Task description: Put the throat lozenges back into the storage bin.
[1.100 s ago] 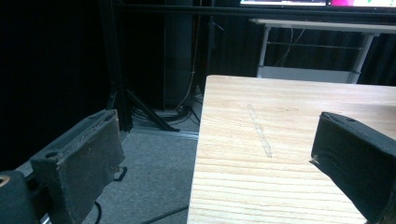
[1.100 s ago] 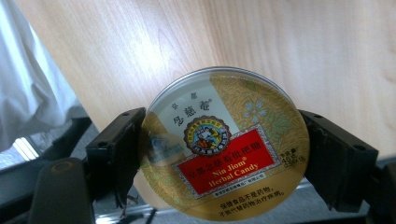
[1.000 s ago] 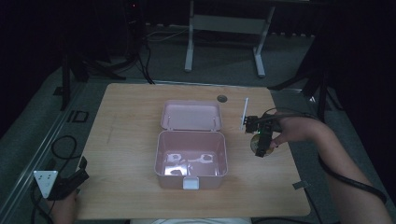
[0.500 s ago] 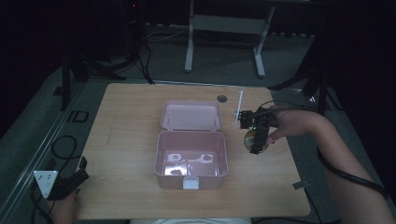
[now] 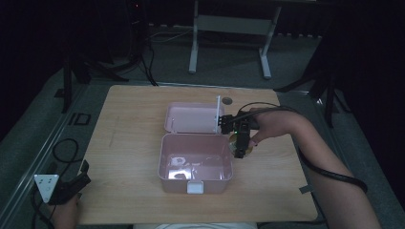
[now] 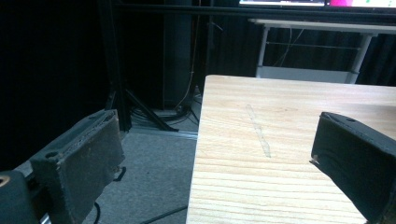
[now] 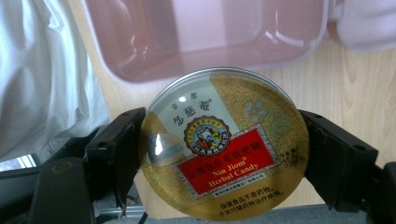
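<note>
Dim surroundings ring the wooden table, where an open pink box sits mid-table, its lid laid back. From above, the right gripper hangs just beside the box's right rim, clamped on a round candy tin. Off the table's near-left corner, the left gripper is held low. Its own view shows its jaws apart, nothing between them. Along the right gripper's jaws, the tin sits squeezed between both, lid facing the camera, the box just beyond.
</note>
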The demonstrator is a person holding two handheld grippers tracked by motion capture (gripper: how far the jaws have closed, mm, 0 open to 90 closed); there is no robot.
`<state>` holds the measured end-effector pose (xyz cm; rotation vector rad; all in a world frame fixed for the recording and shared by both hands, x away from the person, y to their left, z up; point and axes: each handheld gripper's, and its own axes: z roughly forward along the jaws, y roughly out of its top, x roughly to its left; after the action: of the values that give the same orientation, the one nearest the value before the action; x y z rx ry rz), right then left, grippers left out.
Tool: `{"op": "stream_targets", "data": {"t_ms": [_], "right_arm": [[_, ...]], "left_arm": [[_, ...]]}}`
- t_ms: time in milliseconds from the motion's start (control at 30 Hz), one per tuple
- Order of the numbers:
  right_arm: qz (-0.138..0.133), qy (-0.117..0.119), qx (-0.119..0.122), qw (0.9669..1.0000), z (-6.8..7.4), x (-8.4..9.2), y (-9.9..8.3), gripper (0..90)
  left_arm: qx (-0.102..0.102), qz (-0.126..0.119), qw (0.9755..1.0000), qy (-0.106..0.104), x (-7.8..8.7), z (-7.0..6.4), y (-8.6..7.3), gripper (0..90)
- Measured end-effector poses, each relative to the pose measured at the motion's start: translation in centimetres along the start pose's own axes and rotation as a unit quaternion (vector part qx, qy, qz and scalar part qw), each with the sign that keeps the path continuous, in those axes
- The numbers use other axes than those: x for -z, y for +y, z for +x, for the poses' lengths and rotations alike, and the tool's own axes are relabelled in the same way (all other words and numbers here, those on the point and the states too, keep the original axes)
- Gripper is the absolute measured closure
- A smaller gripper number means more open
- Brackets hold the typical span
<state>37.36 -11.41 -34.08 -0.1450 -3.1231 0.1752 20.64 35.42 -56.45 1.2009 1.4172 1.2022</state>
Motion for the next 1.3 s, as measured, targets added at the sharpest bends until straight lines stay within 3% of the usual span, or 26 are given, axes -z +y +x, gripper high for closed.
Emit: {"op": "stream_targets", "data": {"t_ms": [267,600,833,1133,1300], "right_arm": [[0.008,0.002,0.018,0.9998,0.4,0.0,3.0,20.1],[-0.002,0.004,0.038,0.9993,1.1,0.4,5.5,20.1],[0.003,0.014,0.044,0.9989,1.0,-1.5,6.0,20.1],[-0.013,0.026,0.046,0.9985,0.8,-4.0,6.1,20.1],[-0.016,0.036,0.045,0.9982,0.6,-6.5,6.0,20.1]], "left_arm": [[-0.001,-0.001,1.0000,0.000,0.0,0.0,0.0,2.4],[0.000,-0.001,1.0000,-0.002,0.0,0.0,0.0,2.4],[-0.002,0.000,1.0000,-0.002,0.0,0.0,0.0,2.4],[-0.003,0.000,1.0000,-0.002,0.0,0.0,0.0,2.4],[0.000,0.000,1.0000,-0.003,0.0,0.0,0.0,2.5]]}}
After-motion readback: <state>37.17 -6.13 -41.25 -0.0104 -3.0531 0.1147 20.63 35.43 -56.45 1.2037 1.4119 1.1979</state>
